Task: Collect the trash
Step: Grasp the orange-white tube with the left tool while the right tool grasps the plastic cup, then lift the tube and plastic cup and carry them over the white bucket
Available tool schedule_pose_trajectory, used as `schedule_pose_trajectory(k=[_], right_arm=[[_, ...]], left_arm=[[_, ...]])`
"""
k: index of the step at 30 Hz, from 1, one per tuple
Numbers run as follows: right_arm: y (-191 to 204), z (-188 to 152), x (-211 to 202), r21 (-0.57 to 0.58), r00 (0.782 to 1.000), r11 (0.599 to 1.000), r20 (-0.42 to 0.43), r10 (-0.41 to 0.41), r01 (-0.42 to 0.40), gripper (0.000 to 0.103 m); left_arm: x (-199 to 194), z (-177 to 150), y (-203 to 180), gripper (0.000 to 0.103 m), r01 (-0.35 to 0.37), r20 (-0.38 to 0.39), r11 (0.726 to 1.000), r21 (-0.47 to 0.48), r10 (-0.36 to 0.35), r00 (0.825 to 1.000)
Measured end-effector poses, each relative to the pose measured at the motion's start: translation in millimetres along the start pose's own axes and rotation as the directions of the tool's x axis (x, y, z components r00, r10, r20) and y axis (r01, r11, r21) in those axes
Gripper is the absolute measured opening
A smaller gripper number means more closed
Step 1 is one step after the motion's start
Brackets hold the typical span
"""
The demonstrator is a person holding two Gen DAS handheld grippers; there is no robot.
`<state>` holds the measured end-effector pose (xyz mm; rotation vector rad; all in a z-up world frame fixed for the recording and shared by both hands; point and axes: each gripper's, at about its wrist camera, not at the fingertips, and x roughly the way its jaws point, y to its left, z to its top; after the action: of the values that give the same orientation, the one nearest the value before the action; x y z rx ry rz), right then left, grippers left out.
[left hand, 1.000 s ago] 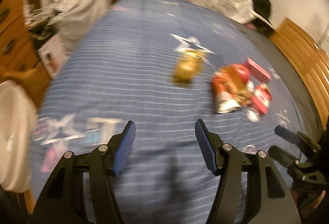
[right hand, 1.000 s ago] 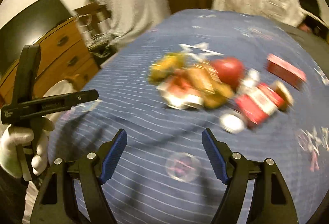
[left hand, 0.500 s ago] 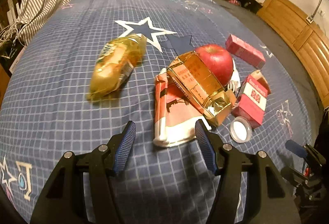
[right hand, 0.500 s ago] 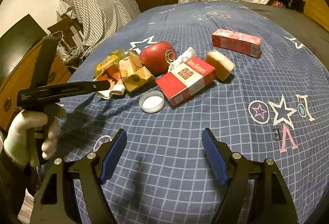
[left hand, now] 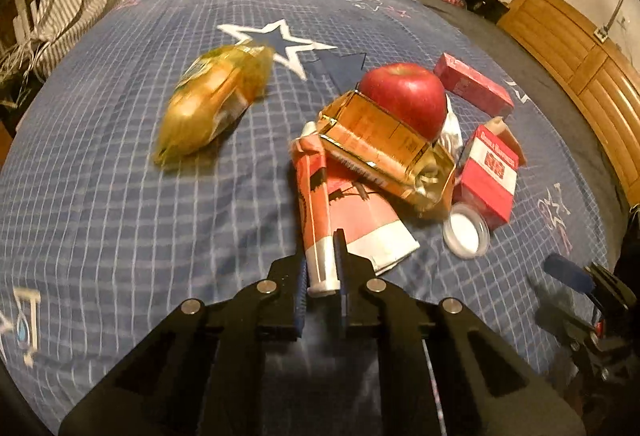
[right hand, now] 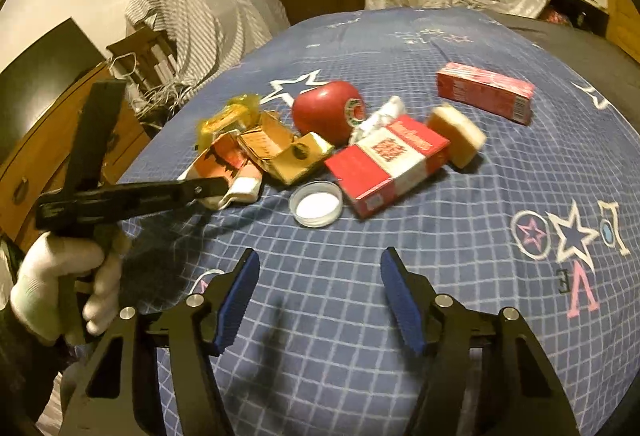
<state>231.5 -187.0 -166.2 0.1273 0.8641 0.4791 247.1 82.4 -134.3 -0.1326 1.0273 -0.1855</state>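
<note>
On the blue checked bed [left hand: 120, 228], left tongs [left hand: 322, 278] have just closed on the flattened orange paper cup [left hand: 344, 212] at frame centre; lift gently, avoiding the gold box [left hand: 384, 148]. Right tongs [right hand: 320, 300] stand half-open, empty, having just narrowed.

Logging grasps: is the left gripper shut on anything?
Yes: left gripper is shut on the flattened pink wrapper's folded edge, its white end pinched between the pads.
</note>
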Motion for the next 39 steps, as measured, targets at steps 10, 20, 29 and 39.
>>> schedule_pose_trajectory(k=[10,20,29,39], right_arm=[[21,30,62,-0.074,0.994,0.996,-0.096,-0.051,0.043,0.062],[33,36,87,-0.119,0.986,0.987,-0.112,-0.123,0.11,0.057],[30,32,85,-0.106,0.989,0.988,-0.089,-0.121,0.111,0.041],[36,25,48,-0.118,0.991,0.984,0.034,-0.128,0.131,0.04]], left_arm=[[-32,-35,21,0.01,0.013,0.005,0.997,-0.073,-0.012,1.0],[-22,-34,19,0.011,0.016,-0.012,0.996,-0.086,-0.017,1.0],[-8,-21,17,0.016,-0.004,0.005,0.995,-0.103,0.005,1.0],[-26,-42,-6,0.009,-0.072,0.128,0.996,-0.058,0.079,0.989]])
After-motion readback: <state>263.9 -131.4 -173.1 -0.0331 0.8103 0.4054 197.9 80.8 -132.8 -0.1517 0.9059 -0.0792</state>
